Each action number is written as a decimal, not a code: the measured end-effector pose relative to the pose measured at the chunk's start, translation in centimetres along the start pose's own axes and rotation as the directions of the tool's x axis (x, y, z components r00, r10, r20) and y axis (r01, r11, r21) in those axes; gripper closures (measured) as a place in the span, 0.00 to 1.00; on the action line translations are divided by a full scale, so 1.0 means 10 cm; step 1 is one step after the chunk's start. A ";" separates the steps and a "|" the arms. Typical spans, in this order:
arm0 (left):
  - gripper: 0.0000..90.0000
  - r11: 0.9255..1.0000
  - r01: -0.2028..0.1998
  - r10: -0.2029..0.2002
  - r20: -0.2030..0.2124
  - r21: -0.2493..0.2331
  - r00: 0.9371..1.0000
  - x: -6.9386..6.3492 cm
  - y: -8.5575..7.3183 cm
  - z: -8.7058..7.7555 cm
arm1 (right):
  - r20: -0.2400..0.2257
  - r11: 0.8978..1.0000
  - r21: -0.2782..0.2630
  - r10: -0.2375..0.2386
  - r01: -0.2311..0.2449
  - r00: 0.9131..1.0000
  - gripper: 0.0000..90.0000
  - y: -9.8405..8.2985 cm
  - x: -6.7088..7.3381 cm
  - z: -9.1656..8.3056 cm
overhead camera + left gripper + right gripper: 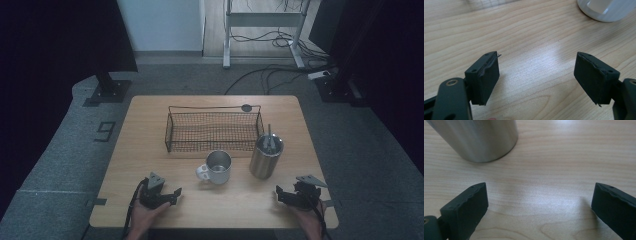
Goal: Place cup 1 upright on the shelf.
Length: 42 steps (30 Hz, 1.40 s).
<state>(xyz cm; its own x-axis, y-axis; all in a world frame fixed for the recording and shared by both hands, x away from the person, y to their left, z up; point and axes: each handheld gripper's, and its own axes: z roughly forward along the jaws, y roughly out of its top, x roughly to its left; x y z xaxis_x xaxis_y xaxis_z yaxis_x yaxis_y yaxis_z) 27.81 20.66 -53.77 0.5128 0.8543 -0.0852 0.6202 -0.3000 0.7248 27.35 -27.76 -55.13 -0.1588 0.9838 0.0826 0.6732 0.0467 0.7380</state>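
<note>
this looks like a lab or test room rather than a home: a lone wooden tabletop (150, 150) stands on grey carpet (60, 150), flanked by dark stands on black base plates (107, 92), with loose cables (265, 75) trailing past a metal desk frame (262, 20) behind.

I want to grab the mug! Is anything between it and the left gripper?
No. In the high view, just bare table lies between the left gripper and the mug.

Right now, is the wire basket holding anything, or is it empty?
Empty. In the high view the wire basket shows only bare mesh, while the mug and steel tumbler stand outside on the table.
</note>
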 end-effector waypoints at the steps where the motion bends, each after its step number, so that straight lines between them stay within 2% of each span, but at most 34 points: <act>1: 0.23 1.000 -0.001 0.001 0.002 -0.001 1.000 0.00 0.01 0.00 | 0.003 1.000 -0.002 -0.003 0.003 1.000 0.01 0.00 0.00 0.00; 6: 0.23 1.000 -0.007 0.007 0.001 -0.004 1.000 0.06 0.10 0.00 | -0.013 1.000 -0.015 0.006 -0.007 1.000 0.01 0.01 -0.02 -0.02; 8: 0.23 1.000 0.004 -0.004 0.003 -0.004 1.000 0.10 0.14 0.03 | -0.031 0.999 -0.030 0.014 -0.015 0.999 0.01 -0.02 -0.06 -0.04; 10: 0.23 1.000 0.010 -0.010 0.007 -0.006 1.000 0.11 0.14 0.03 | -0.033 0.999 -0.033 0.015 -0.016 0.999 0.00 -0.02 -0.07 -0.04; 13: 0.23 1.000 0.010 -0.010 -0.004 -0.006 1.000 0.12 0.14 0.03 | -0.053 0.997 -0.066 0.025 -0.029 0.998 0.00 0.01 -0.08 -0.10; 19: 0.23 1.000 0.009 -0.009 -0.001 -0.010 1.000 0.12 0.12 0.01 | -0.084 0.991 -0.132 0.021 -0.032 0.996 0.00 0.04 -0.08 -0.21; 26: 0.23 1.000 0.000 0.000 0.002 0.001 1.000 0.10 0.10 0.03 | -0.104 0.986 -0.167 0.010 -0.027 0.995 0.00 0.07 -0.07 -0.26; 29: 0.23 1.000 -0.006 0.006 0.004 0.008 1.000 0.09 0.10 0.05 | -0.122 0.983 -0.182 -0.003 -0.019 0.993 0.00 0.11 -0.03 -0.27; 35: 0.23 1.000 0.009 -0.009 0.011 0.003 1.000 0.11 0.11 0.05 | -0.146 0.981 -0.192 -0.024 -0.005 0.989 0.00 0.19 0.08 -0.25; 42: 0.23 1.000 0.013 -0.013 0.011 0.003 1.000 0.13 0.08 0.03 | -0.174 0.972 -0.232 -0.069 0.028 0.982 0.00 0.39 0.30 -0.18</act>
<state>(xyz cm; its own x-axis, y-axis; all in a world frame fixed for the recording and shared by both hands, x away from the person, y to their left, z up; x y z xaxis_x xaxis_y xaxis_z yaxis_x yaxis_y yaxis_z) 29.12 21.47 -53.51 0.5111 0.8534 -0.1022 0.6284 -0.2899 0.7218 28.17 -24.99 -50.83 -0.3286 0.9330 0.1466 0.4824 0.0324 0.8753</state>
